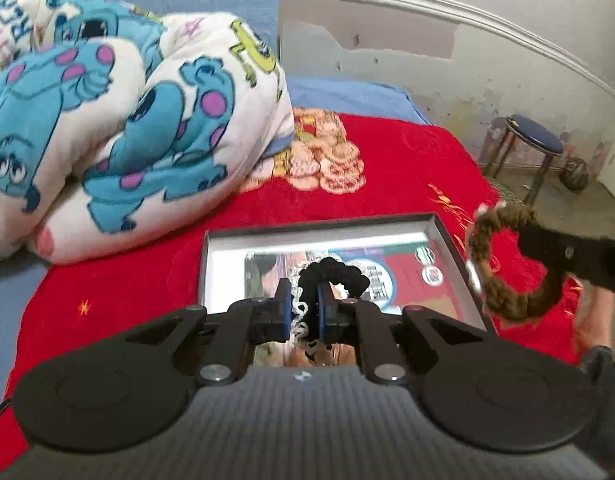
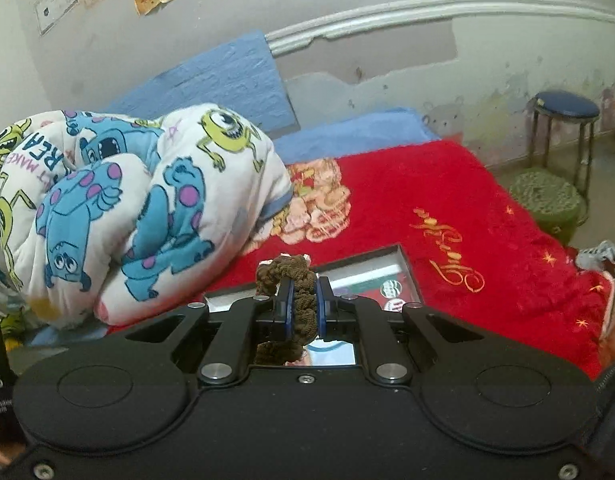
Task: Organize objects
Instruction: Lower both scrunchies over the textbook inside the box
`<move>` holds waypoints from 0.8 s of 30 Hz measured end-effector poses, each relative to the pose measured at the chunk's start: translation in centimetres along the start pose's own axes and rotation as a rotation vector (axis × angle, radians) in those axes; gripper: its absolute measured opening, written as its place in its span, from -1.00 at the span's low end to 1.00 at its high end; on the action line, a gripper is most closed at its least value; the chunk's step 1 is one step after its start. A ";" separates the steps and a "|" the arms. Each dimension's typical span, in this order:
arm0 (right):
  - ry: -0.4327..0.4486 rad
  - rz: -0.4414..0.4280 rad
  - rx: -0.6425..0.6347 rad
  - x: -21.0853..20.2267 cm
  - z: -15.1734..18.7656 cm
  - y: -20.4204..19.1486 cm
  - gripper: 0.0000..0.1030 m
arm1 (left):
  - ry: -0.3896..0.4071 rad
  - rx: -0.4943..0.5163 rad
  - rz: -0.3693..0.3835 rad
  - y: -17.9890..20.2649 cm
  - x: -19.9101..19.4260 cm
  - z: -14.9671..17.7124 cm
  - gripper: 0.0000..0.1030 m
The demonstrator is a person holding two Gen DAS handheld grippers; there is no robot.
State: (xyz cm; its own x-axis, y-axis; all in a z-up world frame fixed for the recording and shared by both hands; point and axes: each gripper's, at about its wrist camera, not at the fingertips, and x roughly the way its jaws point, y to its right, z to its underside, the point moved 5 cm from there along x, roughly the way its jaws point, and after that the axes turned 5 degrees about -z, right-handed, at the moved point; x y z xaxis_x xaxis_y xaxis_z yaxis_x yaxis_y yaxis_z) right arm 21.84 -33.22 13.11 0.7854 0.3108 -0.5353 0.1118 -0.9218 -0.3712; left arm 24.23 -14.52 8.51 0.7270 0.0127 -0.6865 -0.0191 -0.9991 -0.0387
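My left gripper (image 1: 303,294) is shut on a black scrunchie (image 1: 341,276) with white lace trim, and hangs just above a shallow open box (image 1: 227,264) with a dark rim and a printed picture inside. The box lies on the red blanket. To the right in the left wrist view, my right gripper (image 1: 535,236) carries a brown scrunchie (image 1: 503,300) beside the box's right edge. In the right wrist view, that right gripper (image 2: 303,298) is shut on the brown scrunchie (image 2: 283,274), with the box (image 2: 407,268) partly hidden below and beyond it.
A bunched quilt (image 1: 127,120) with blue cartoon monsters lies left of the box on the red blanket (image 1: 407,168). A blue-topped stool (image 2: 565,106) and a green woven seat (image 2: 547,200) stand on the floor at the right. The person's hand (image 1: 595,320) shows at the right edge.
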 end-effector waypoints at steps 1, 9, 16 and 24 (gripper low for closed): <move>-0.001 -0.010 0.009 0.6 0.1 0.9 -0.78 | 0.011 0.005 -0.013 0.6 0.5 0.0 -0.70; -0.022 0.050 -0.069 4.1 0.5 3.6 -0.78 | -0.011 0.069 -0.118 4.7 4.7 0.9 -0.70; -0.051 0.053 -0.049 6.0 1.0 3.4 -0.78 | -0.003 0.118 -0.142 5.5 5.2 1.3 -0.70; -0.100 0.034 -0.017 8.1 1.7 3.2 -0.78 | -0.012 0.131 -0.121 5.0 5.7 1.1 -0.70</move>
State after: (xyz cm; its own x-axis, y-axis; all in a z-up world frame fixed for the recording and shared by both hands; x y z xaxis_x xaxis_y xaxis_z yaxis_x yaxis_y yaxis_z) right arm 27.52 -33.27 6.35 0.7243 0.3005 -0.6206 0.0974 -0.9356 -0.3393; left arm 27.52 -19.36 3.60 0.7210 0.1335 -0.6800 -0.0218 -0.9764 -0.2149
